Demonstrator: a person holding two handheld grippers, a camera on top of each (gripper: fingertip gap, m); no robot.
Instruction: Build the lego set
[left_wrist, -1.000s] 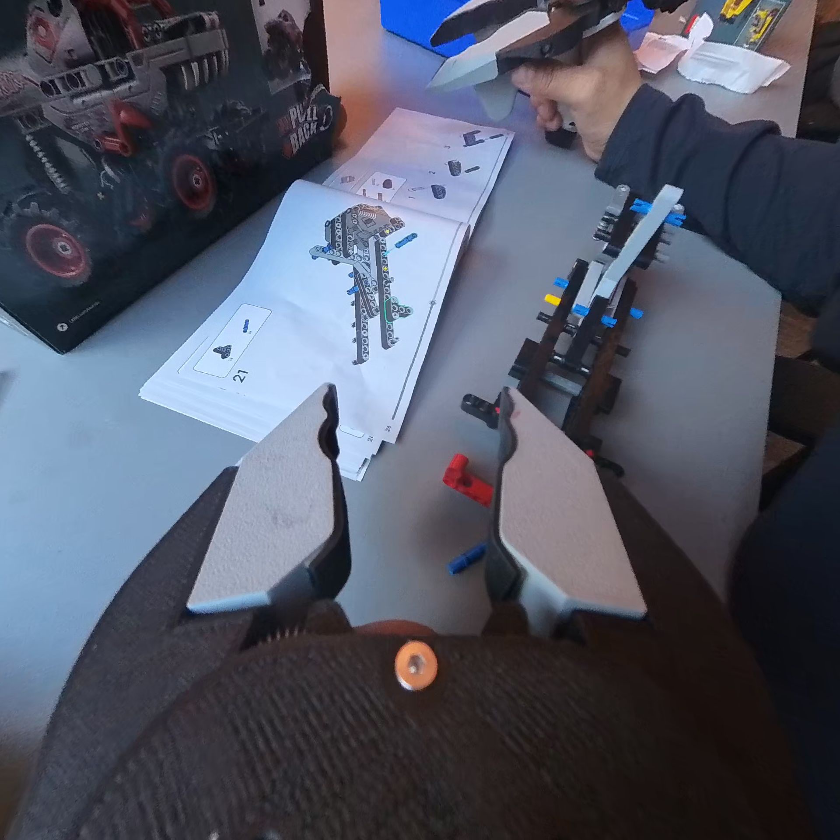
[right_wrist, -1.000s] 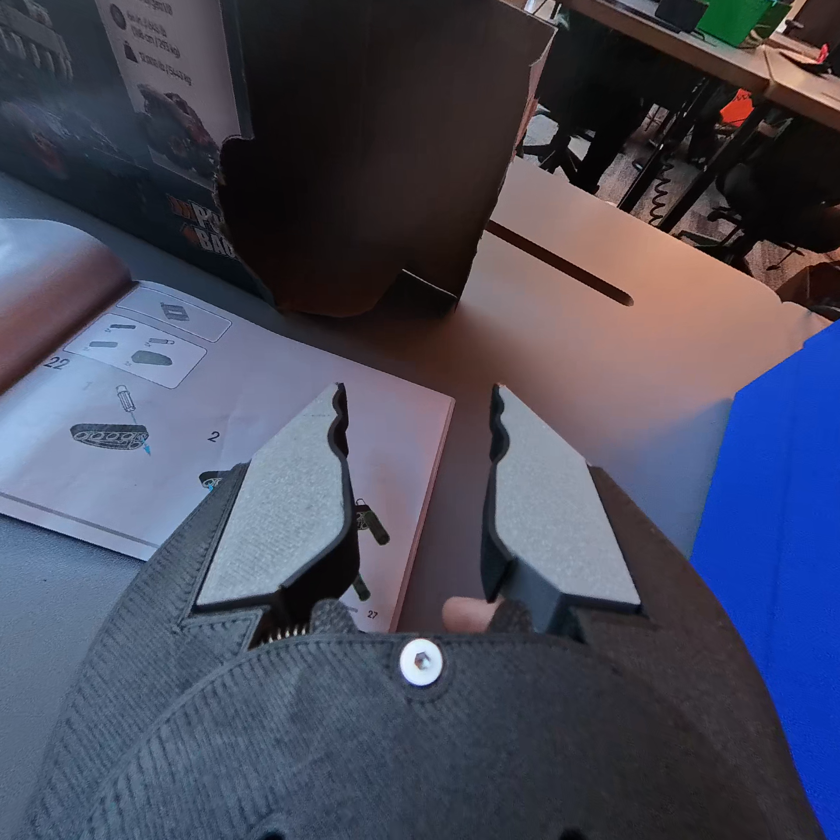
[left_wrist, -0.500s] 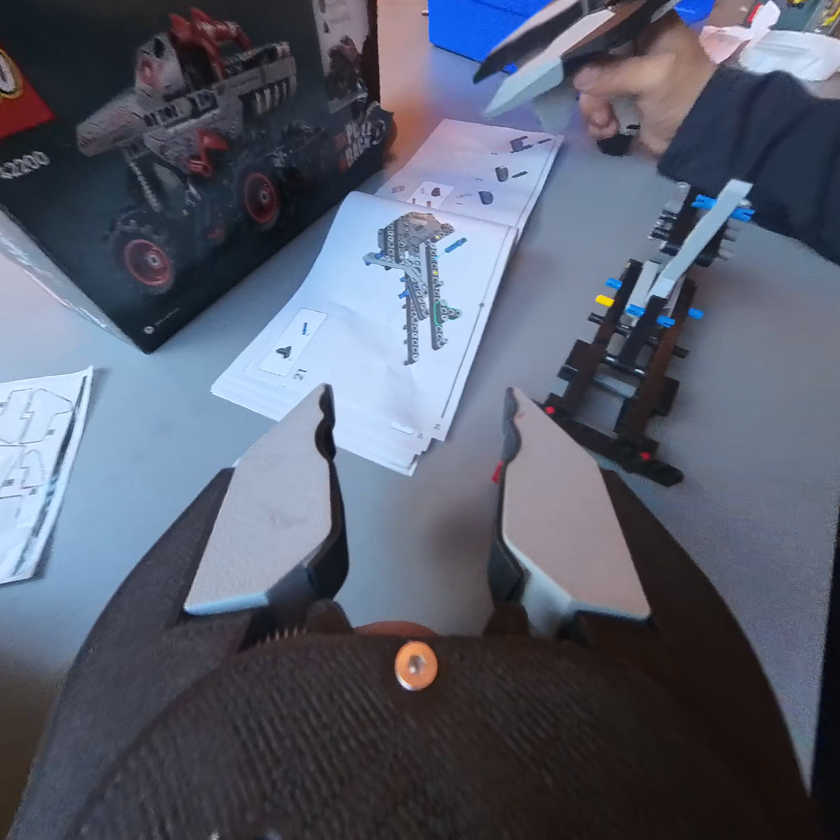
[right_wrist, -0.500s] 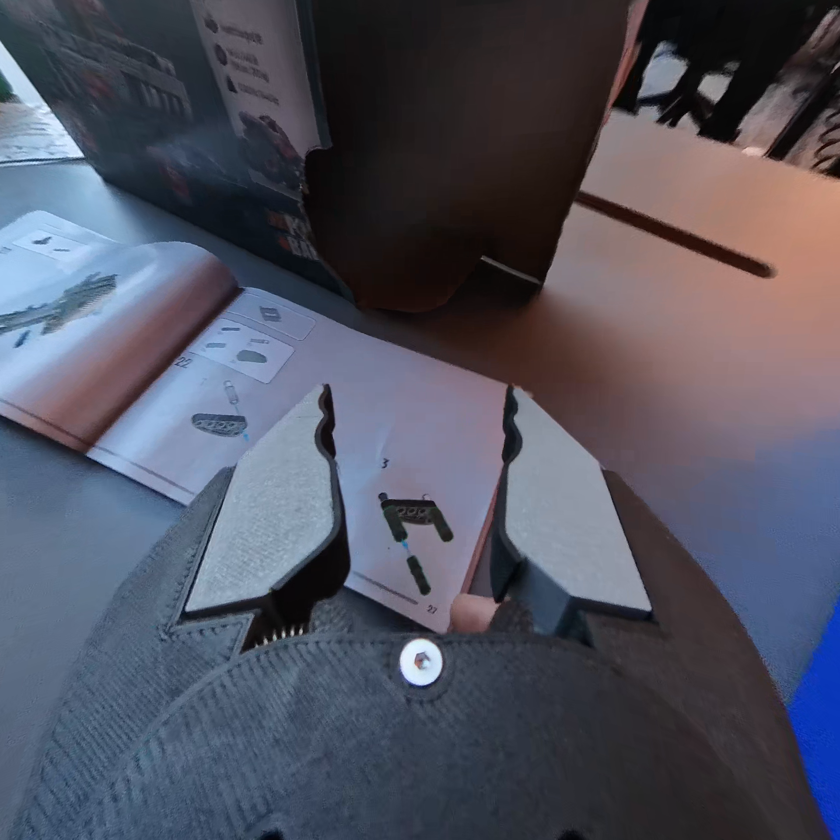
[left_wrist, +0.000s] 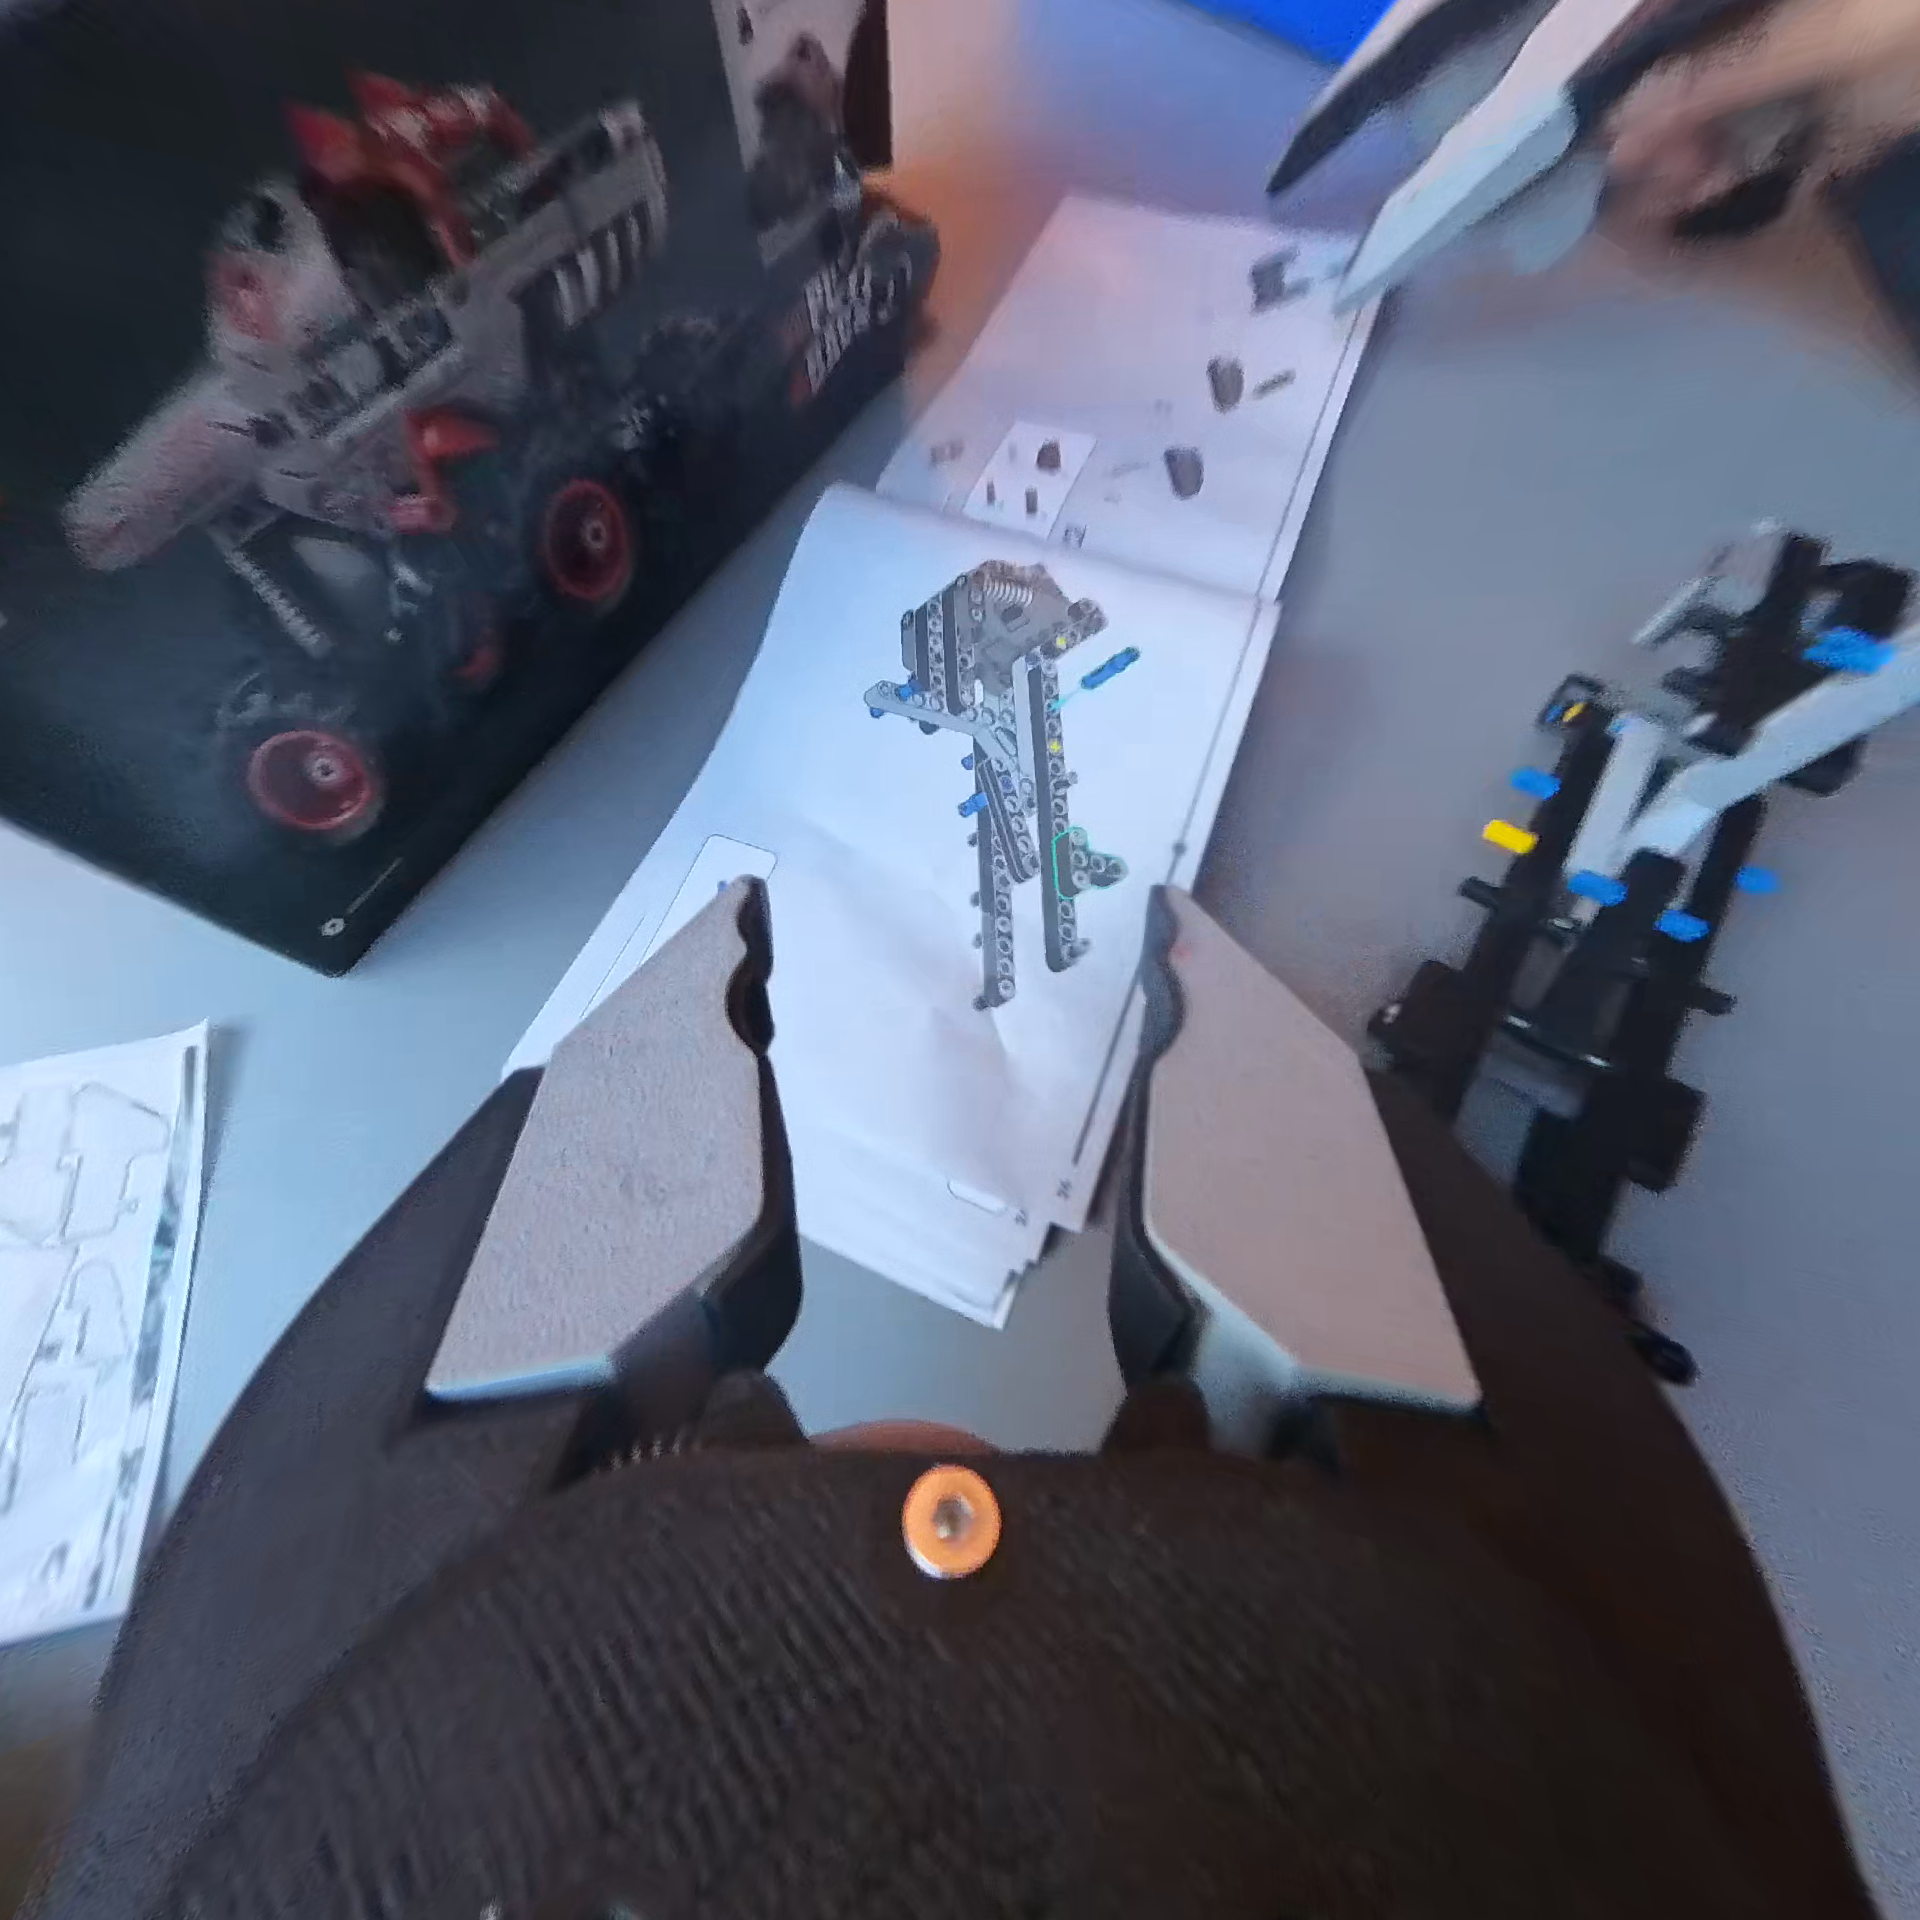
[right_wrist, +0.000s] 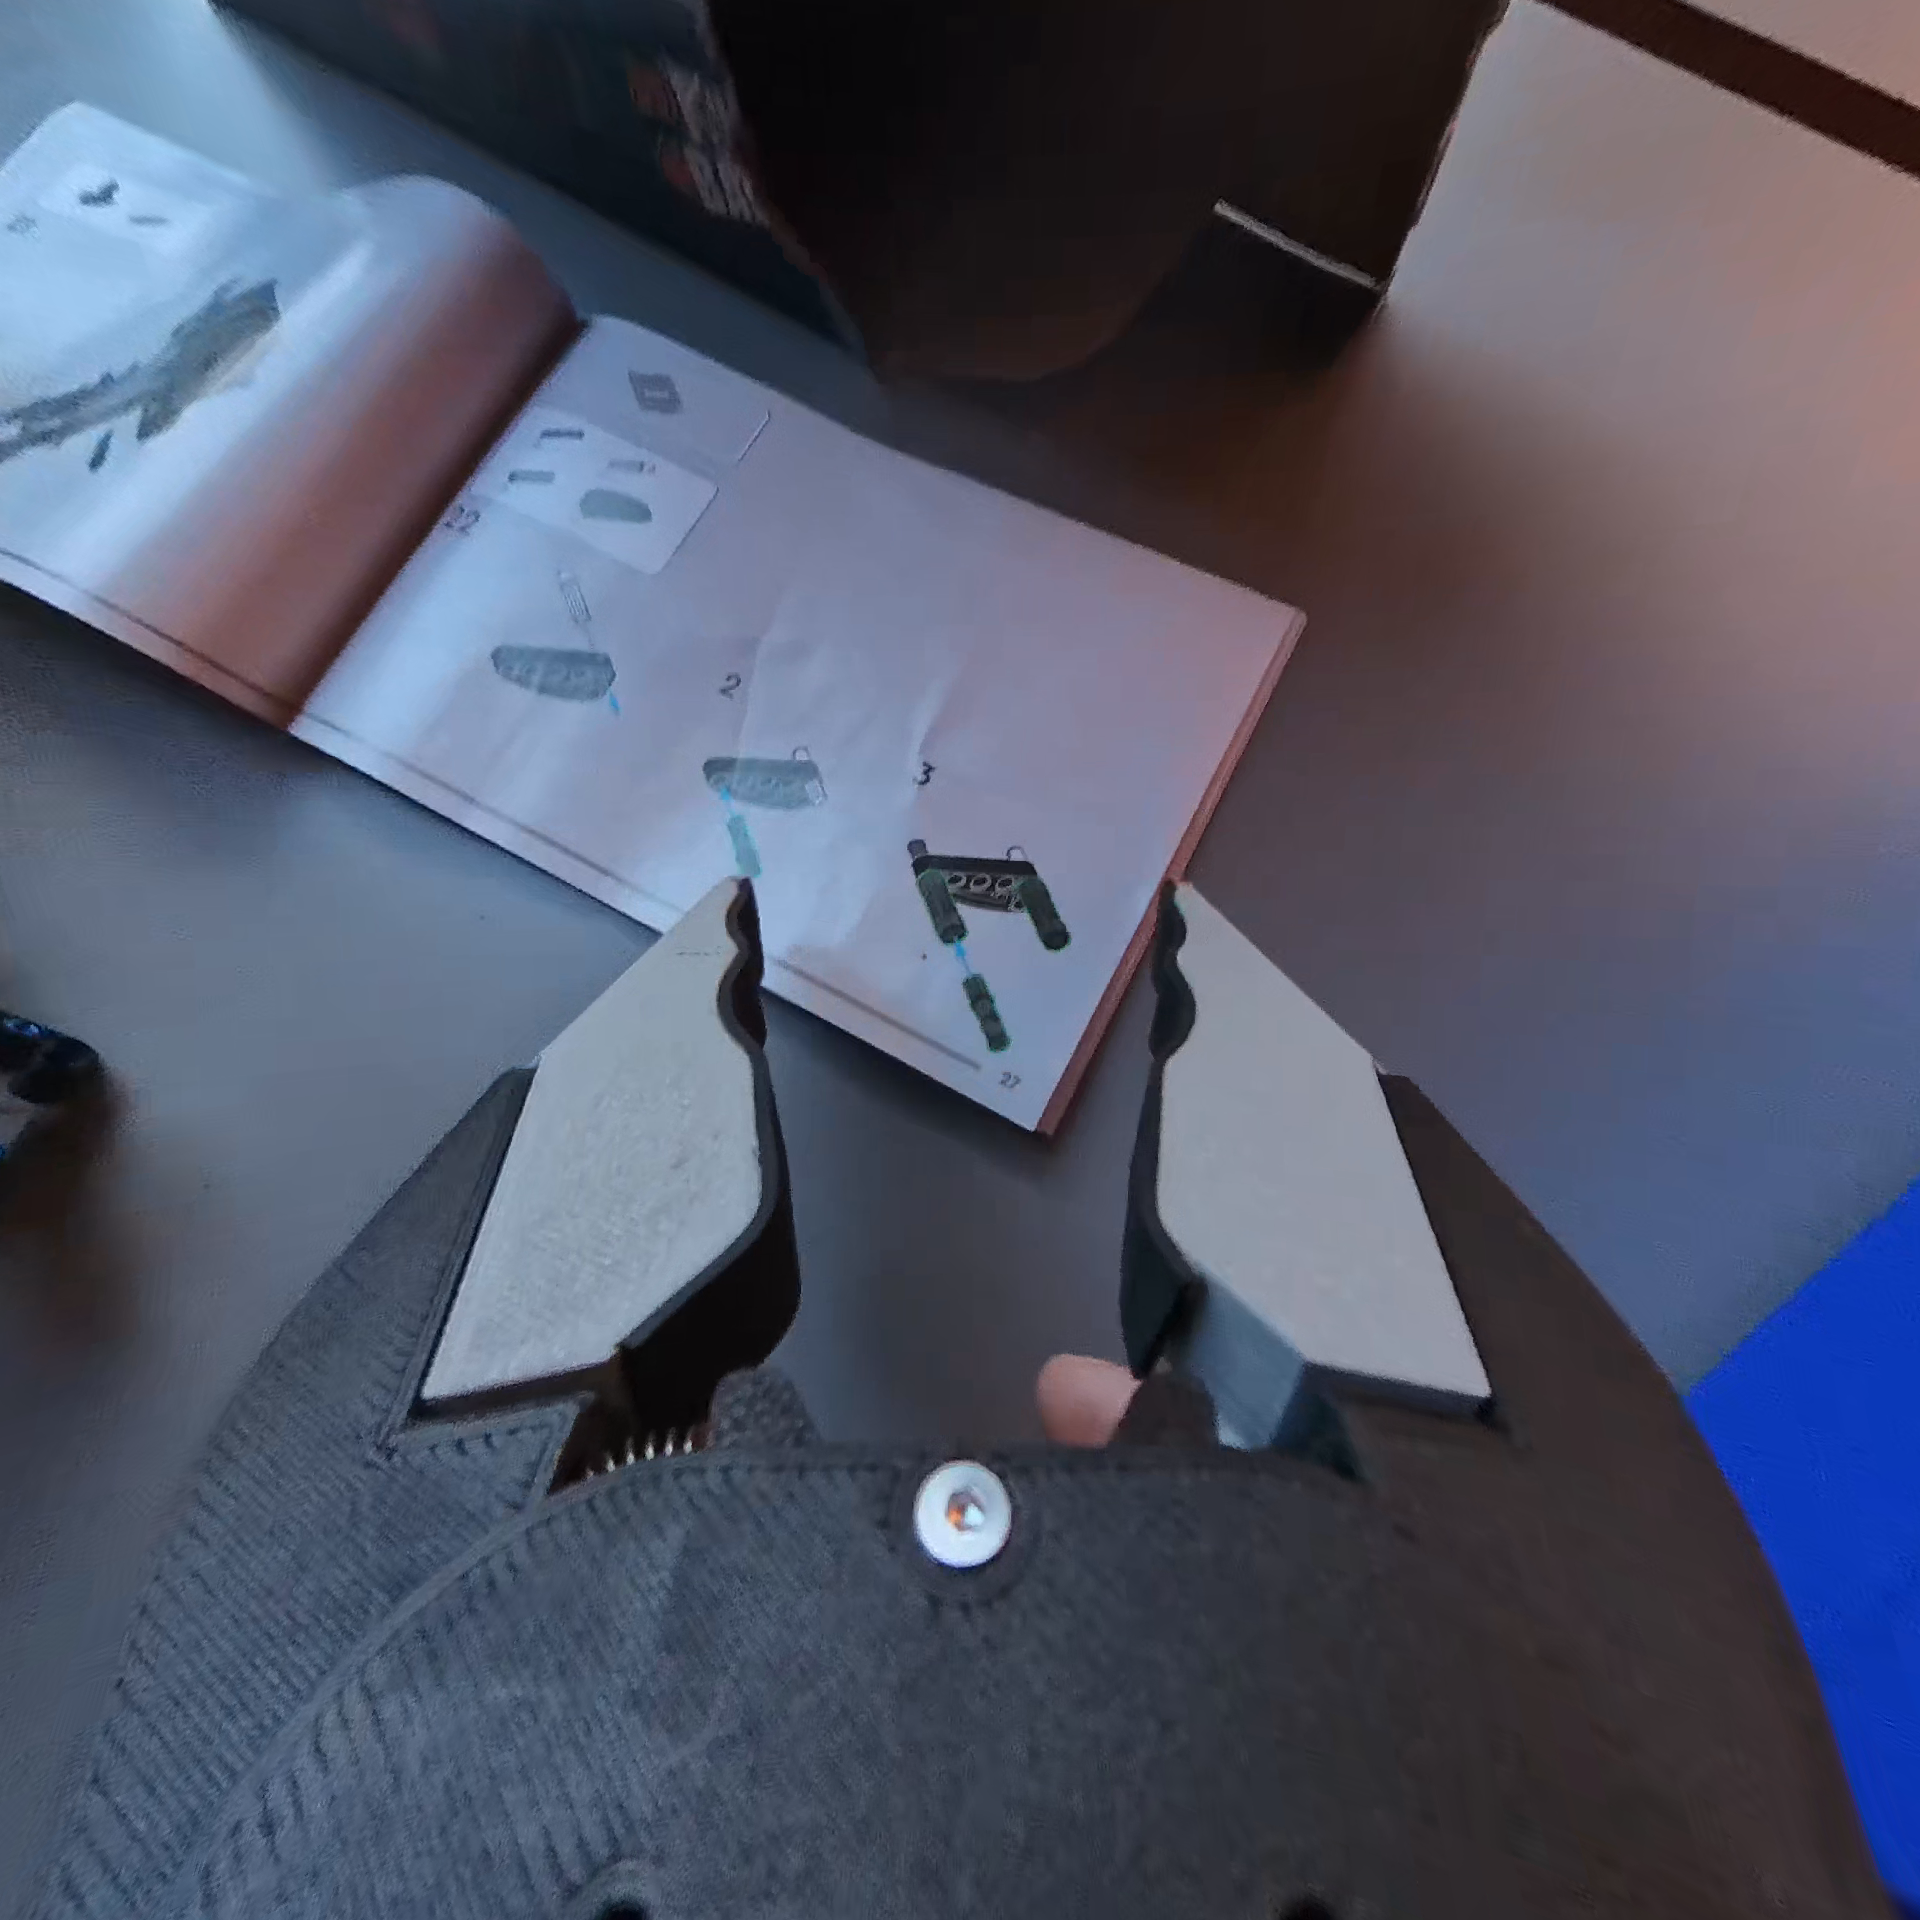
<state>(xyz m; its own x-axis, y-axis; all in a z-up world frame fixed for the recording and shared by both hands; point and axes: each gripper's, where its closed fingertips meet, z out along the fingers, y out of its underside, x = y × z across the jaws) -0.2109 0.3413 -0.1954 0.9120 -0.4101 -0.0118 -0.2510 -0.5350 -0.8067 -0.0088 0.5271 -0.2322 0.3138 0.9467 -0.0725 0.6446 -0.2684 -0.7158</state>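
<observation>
The open instruction booklet (left_wrist: 935, 831) lies on the grey table and also shows in the right wrist view (right_wrist: 831, 665). The part-built black lego frame (left_wrist: 1621, 935) with blue and yellow pins and a white panel lies right of it. My left gripper (left_wrist: 956, 904) is open and empty above the booklet's near page. My right gripper (right_wrist: 956, 904) is open and empty above the booklet's far corner; it also shows, blurred, at the top right of the left wrist view (left_wrist: 1434, 177).
The dark set box (left_wrist: 395, 436) stands left of the booklet, and its open flap end (right_wrist: 1091, 177) shows beyond the booklet in the right wrist view. A white sheet (left_wrist: 83, 1299) lies at the left. A blue bin (right_wrist: 1849, 1558) sits at the right.
My left gripper has drawn back and swung left, from the loose red and blue parts to over the booklet. My right gripper has tilted down towards the booklet's page. Both stayed open.
</observation>
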